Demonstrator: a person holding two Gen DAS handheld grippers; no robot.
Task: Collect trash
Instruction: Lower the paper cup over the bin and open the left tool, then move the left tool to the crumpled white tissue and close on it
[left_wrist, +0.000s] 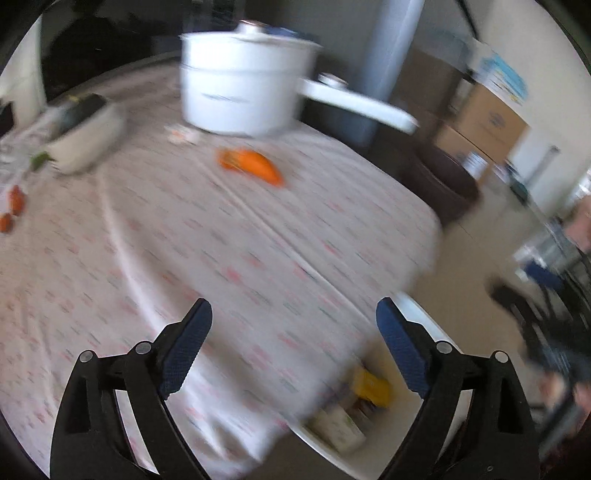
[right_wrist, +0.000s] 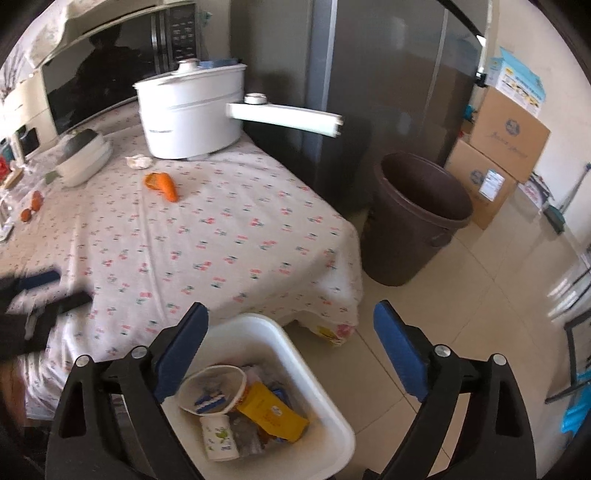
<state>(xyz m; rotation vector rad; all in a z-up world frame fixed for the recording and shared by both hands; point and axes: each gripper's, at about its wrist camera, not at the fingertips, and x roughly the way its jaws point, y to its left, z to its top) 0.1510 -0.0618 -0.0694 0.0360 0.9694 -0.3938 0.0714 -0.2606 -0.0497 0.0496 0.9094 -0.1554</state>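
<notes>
Above the white bin (right_wrist: 328, 417) of trash, the right claw (right_wrist: 291, 350) gapes empty; the left claw (left_wrist: 293, 343), blurred, seemingly hangs released over the counter (left_wrist: 240, 240).

No readable text anywhere. Dark lettering on white pot (right_wrist: 192, 110) side, too small to make out. Blue round logo plus script on cardboard boxes (right_wrist: 508, 136), illegible. White sticker label on lower box (right_wrist: 491, 184), unreadable. Printed light-blue carton (right_wrist: 519, 83) on top, graphics only. Packaging in white bin (right_wrist: 328, 417) blurred, no words legible.
</notes>
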